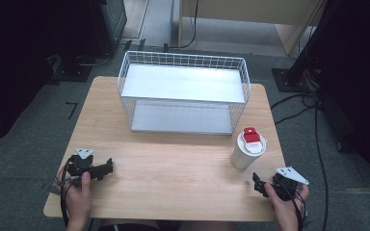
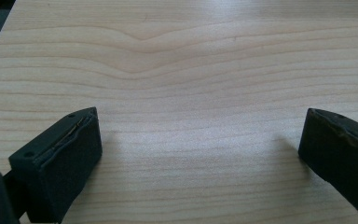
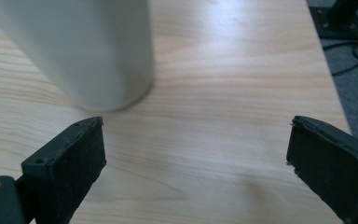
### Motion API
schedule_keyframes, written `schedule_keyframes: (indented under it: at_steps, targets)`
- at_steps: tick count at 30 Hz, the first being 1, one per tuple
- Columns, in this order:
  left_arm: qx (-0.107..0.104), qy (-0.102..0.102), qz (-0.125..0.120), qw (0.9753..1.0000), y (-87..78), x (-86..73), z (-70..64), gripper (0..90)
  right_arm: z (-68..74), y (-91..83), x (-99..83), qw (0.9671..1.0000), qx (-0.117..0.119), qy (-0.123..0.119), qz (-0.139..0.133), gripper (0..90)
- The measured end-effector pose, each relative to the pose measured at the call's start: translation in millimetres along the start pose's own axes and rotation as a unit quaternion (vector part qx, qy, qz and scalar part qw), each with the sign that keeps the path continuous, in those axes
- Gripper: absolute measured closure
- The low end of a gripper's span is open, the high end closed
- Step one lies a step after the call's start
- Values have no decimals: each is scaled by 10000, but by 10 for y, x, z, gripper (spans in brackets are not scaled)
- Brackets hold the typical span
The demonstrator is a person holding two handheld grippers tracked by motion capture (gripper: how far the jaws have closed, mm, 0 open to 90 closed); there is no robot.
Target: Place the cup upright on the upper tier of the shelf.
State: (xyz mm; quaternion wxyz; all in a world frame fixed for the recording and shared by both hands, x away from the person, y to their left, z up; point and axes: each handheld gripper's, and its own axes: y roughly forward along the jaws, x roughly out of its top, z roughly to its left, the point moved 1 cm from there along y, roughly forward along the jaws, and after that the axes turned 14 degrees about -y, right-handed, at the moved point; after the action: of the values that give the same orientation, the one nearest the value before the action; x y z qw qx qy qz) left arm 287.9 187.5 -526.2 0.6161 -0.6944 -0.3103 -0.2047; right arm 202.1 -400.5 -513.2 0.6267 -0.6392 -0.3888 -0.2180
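So the right gripper (image 1: pixel 256 182) is held low over the near right corner of the wooden table (image 1: pixel 173 163), jaws spread wide with nothing between them, which can be seen pretty clearly in the right gripper view (image 3: pixel 196 154), where only bare wood sits in the gap. The white cup (image 1: pixel 244 153) with the red-and-white lid is found just ahead of that gripper and a bit toward its left jaw, upright on the table, close but not touched; in the right gripper view its pale wall (image 3: pixel 88 51) is seen just beyond the left jaw tip. The left gripper (image 1: pixel 110 167) is parked well off to the far side from the cup, at the near left part of the table, jaws also spread wide over plain wood grain (image 2: pixel 200 144), nothing pinched. A white wire basket (image 1: pixel 183 91) with two shelves is set farther ahead of both grippers, beyond the cup, at the back of the table. Cables are trailed from both grippers back toward the person's hands.
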Motion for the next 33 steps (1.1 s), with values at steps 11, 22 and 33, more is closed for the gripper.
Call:
schedule_keyframes:
  at_steps: [11,22,33]
  targets:
    - [0,-1,0,10000,0,0,0,0,234,-11,258,9980,335,-18,-538,43]
    - [0,-3,-1,10000,0,0,0,0,350,45,462,9966,353,67,-747,43]
    - [-2,-8,0,10000,0,0,-1,0,393,126,641,9955,210,145,-910,43]
